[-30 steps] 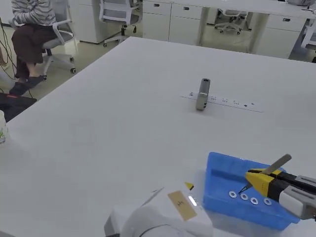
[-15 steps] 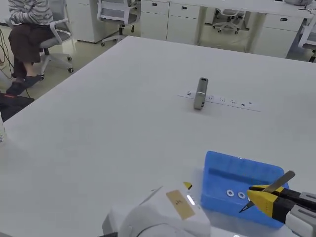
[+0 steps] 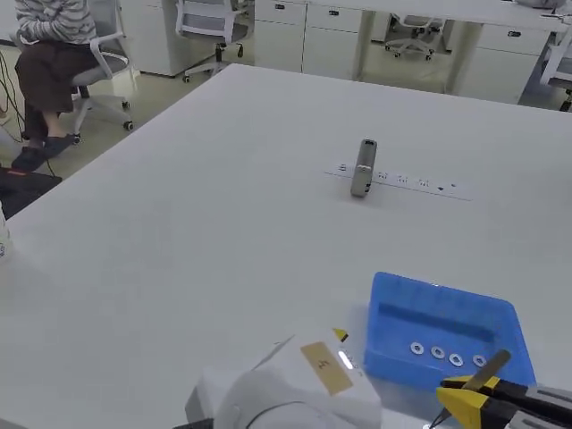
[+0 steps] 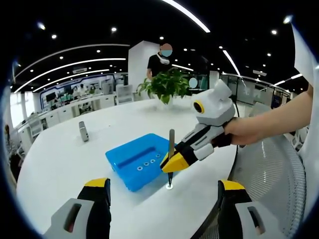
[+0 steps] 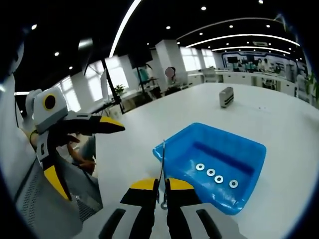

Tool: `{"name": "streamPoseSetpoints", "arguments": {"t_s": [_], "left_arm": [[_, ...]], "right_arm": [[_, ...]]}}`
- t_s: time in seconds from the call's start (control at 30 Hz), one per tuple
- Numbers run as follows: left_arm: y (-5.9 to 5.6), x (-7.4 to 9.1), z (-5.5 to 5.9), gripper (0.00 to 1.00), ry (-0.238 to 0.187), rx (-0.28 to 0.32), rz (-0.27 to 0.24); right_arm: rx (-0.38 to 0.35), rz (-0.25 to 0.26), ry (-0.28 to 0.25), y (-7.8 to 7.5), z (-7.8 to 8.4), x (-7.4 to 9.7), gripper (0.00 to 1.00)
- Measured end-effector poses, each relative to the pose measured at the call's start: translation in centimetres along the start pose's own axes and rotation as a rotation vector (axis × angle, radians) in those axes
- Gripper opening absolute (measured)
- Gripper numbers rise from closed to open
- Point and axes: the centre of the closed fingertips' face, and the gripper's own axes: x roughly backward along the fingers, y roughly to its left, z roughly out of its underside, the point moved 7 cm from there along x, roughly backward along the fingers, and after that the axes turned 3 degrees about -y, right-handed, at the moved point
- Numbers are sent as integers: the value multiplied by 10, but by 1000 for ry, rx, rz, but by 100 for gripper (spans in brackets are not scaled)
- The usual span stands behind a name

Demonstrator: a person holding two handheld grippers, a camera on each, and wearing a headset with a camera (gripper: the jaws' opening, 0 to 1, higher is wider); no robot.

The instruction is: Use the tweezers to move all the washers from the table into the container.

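Observation:
The blue container (image 3: 442,308) sits near the table's front edge, with several washers (image 3: 437,353) in a row inside it. My right gripper (image 3: 478,409) is just in front of the container, shut on the tweezers (image 5: 162,164), which point down at the table. In the left gripper view the tweezers (image 4: 171,154) have their tip right at one washer (image 4: 169,187) lying on the table beside the container (image 4: 130,158). My left gripper (image 4: 163,199) is open and holds nothing. It stands to the left of the container (image 5: 219,149), yellow tips (image 3: 341,336) towards it.
A grey device (image 3: 365,168) lies across a flat white strip (image 3: 420,185) in the middle of the table. A person (image 3: 49,45) sits on an office chair at the far left. White cabinets (image 3: 331,40) and chairs stand beyond the table. A potted plant (image 4: 167,85) is behind the bench.
My right gripper has drawn back with the tweezers from over the container to the table in front of it. The washers in the container and the left gripper have stayed put.

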Motion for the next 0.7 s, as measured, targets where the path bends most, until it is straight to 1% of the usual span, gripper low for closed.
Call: {"name": "streamPoseSetpoints", "arguments": {"t_s": [0.13,0.23,0.37,0.43,0.47,0.5,0.63,0.7], "left_arm": [[0,0,0,90,0,0,0],[0,0,0,90,1,1,2],[0,0,0,90,2,-2,2],[0,0,0,90,3,0,1],[0,0,0,90,3,0,1],[0,0,0,90,4,-2,1],[0,0,0,90,4,-4,0],[0,0,0,90,5,-2,1]], "right_arm": [[0,3,3,-1,2,0,4],[12,5,18,-2,4,-1,4],[18,-1,23,-1,5,-2,4],[38,-2,39,1,7,-4,4],[61,-3,28,2,7,-5,4],[62,-4,33,3,8,-4,4],[135,-9,34,10,8,-6,4],[163,0,30,13,8,-7,3]]}}
